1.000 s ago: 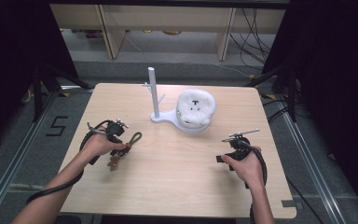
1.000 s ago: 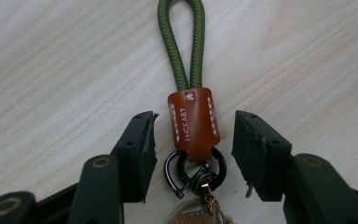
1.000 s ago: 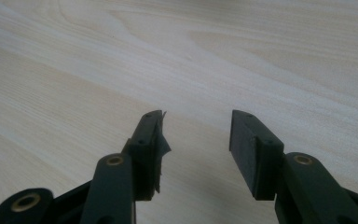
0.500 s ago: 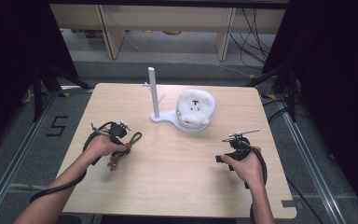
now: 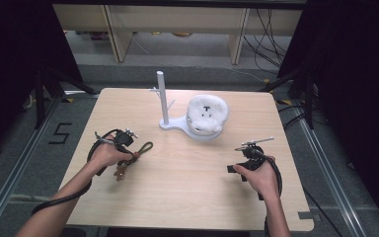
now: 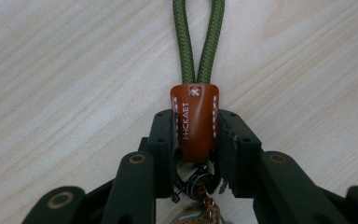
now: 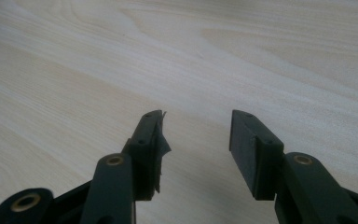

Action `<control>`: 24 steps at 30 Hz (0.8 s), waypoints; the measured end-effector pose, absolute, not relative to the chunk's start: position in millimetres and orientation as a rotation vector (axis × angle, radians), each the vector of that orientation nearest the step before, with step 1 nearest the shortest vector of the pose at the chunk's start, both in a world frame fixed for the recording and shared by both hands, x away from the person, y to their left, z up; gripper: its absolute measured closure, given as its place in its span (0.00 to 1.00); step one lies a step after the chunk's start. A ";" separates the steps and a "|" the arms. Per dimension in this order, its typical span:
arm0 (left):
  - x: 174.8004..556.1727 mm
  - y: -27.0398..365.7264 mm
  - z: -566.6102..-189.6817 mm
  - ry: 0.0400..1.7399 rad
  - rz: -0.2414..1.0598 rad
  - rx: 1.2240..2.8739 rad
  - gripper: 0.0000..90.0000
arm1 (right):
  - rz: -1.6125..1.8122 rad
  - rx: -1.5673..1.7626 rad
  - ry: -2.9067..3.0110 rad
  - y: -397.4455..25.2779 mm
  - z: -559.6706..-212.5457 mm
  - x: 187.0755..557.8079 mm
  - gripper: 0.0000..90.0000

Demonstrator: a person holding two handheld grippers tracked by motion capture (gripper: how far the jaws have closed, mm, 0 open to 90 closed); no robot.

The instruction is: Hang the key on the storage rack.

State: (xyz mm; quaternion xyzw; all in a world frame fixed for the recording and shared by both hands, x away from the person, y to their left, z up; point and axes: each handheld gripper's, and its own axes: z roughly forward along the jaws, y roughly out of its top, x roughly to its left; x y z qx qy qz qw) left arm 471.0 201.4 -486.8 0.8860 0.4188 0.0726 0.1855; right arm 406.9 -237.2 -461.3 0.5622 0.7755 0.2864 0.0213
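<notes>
A keychain lies at the table's left: an olive-green cord loop (image 5: 145, 147) (image 6: 198, 39) joined by a brown leather tab (image 6: 195, 121) stamped with white letters, with a metal ring (image 6: 193, 182) and a small charm (image 5: 120, 173) behind it. My left gripper (image 5: 134, 156) (image 6: 195, 133) is shut on the leather tab, both jaws pressed against its sides, low over the wood. My right gripper (image 5: 231, 169) (image 7: 196, 135) rests at the table's right, open, nothing between its jaws, pointing left over bare wood.
A white stand with an upright post (image 5: 162, 98) and short pegs sits at the table's (image 5: 177, 197) back centre. A fluffy white plush (image 5: 206, 113) with a small face rests on the stand's base. Shelving and cables lie on the floor beyond the table.
My left gripper slid slightly right along the keychain and now clamps its leather tab. The right gripper has stayed still.
</notes>
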 end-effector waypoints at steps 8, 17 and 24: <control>461.5 206.4 -483.9 1.164 0.250 2.410 0.76 | 0.891 1.720 2.395 -238.4 -461.8 406.8 0.62; 446.7 216.3 -474.8 1.124 0.288 2.277 0.76 | 0.896 1.737 2.389 -237.0 -460.9 406.4 0.62; 439.9 221.0 -469.2 1.112 0.320 2.231 0.76 | 0.901 1.737 2.388 -236.5 -461.1 406.4 0.61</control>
